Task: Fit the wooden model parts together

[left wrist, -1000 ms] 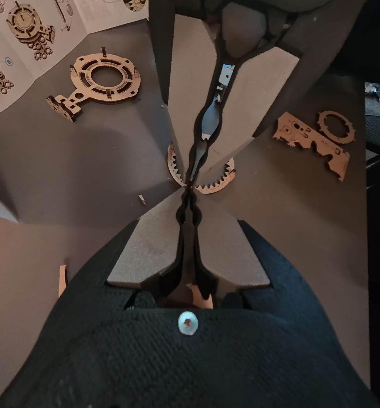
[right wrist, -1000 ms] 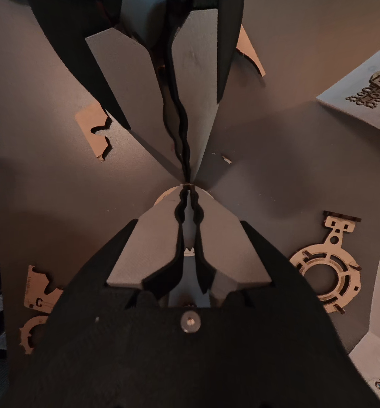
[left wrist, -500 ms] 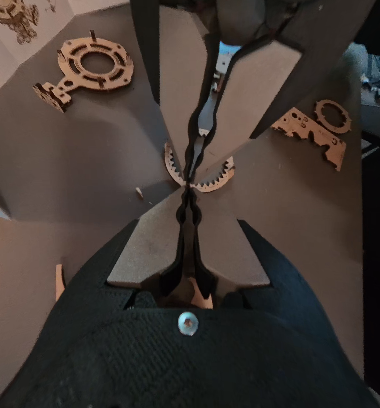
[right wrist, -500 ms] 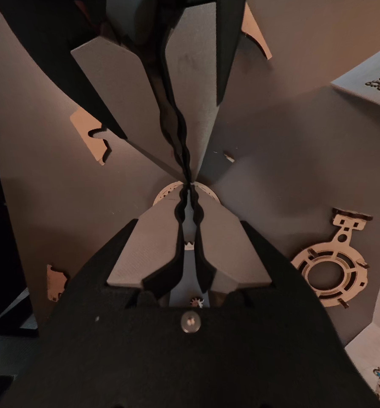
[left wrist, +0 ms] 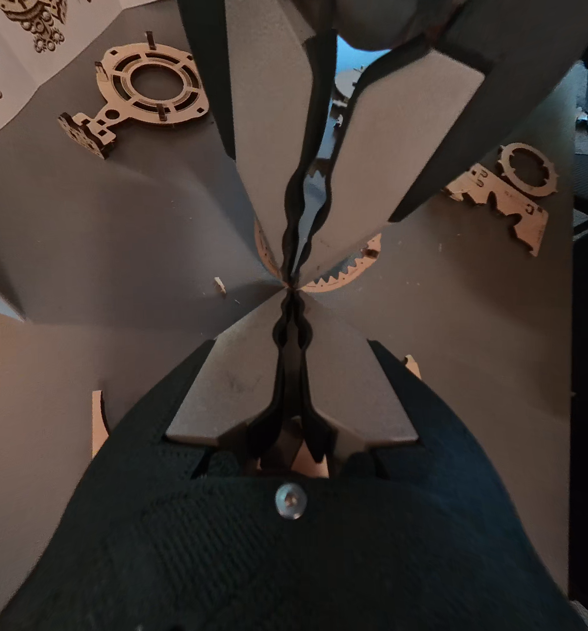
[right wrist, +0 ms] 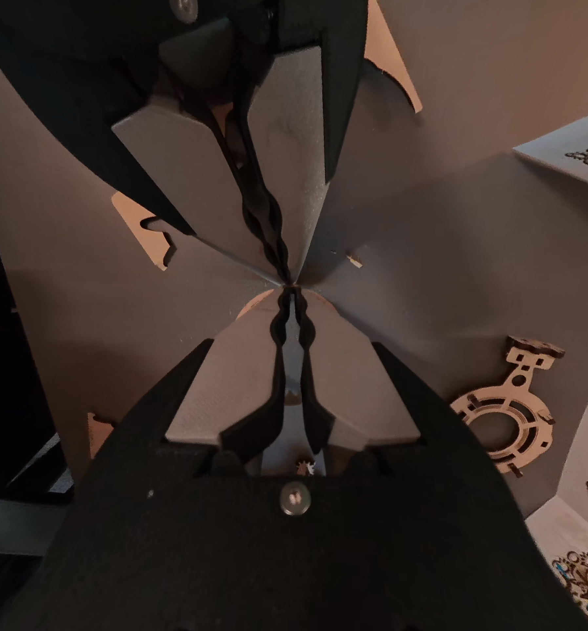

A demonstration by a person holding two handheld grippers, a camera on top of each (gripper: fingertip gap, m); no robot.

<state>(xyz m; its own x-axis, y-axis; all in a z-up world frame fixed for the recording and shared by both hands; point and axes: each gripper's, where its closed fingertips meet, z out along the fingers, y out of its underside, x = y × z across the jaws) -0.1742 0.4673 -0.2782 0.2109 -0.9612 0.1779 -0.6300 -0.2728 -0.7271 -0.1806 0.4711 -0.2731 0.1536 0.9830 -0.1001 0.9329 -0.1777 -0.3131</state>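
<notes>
Wooden model parts: gear ring (left wrist: 345,269) lay flat on the grey table (left wrist: 115,239), directly under both sets of tongs, mostly hidden by them.

Left tongs (left wrist: 291,293): tips pinched together, tip to tip with the right tongs (left wrist: 290,280). What sat between the tips could not be told.

Right tongs (right wrist: 291,289): tips likewise pinched together, nothing identifiable between them.

Slotted round frame (left wrist: 142,92): flat, well apart on the far left in the left wrist view, its stem pointing toward the near left and the paper instruction sheet (left wrist: 9,51). Open table between it and the tongs, holding only a small wood chip (left wrist: 220,285).

Notched strip (left wrist: 504,208) and toothed ring (left wrist: 528,170): touching, near the table's right edge.

Cut-out scrap (right wrist: 145,228): flat, beside the left tongs in the right wrist view.
</notes>
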